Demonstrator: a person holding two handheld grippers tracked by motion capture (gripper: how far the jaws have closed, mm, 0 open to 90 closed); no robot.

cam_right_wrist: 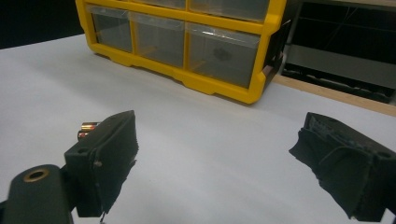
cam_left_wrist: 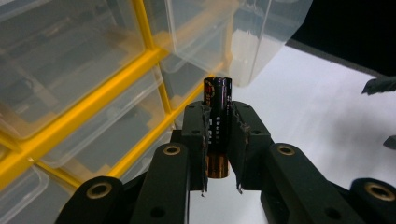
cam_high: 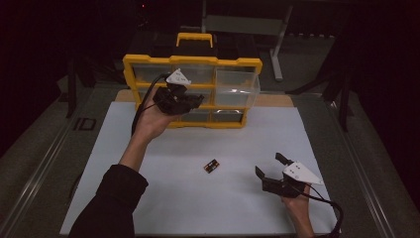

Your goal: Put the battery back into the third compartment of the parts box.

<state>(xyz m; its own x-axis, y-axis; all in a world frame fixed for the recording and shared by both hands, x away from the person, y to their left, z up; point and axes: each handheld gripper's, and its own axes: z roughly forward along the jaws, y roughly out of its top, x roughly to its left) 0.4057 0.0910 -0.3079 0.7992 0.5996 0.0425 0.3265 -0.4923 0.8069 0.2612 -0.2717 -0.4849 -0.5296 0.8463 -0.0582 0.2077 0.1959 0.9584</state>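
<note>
Left gripper [cam_left_wrist: 217, 126] clamped on battery [cam_left_wrist: 216, 116], held upright before yellow drawer organiser [cam_high: 193, 62]; pulled-out clear drawer [cam_high: 236, 88] just beside; best to lift above drawer rim, centre, then release. Battery: black, copper-coloured end toward gripper body. Right gripper [cam_high: 270, 166] fingers wide apart, empty, above table [cam_high: 163, 208]; further batteries [cam_high: 211, 166] lying mid-table.

dim overall, with dark, murky surroundings; only the white worktop [cam_high: 198, 144] catches light. close tool parts look soft, and shadows stay faint.
</note>
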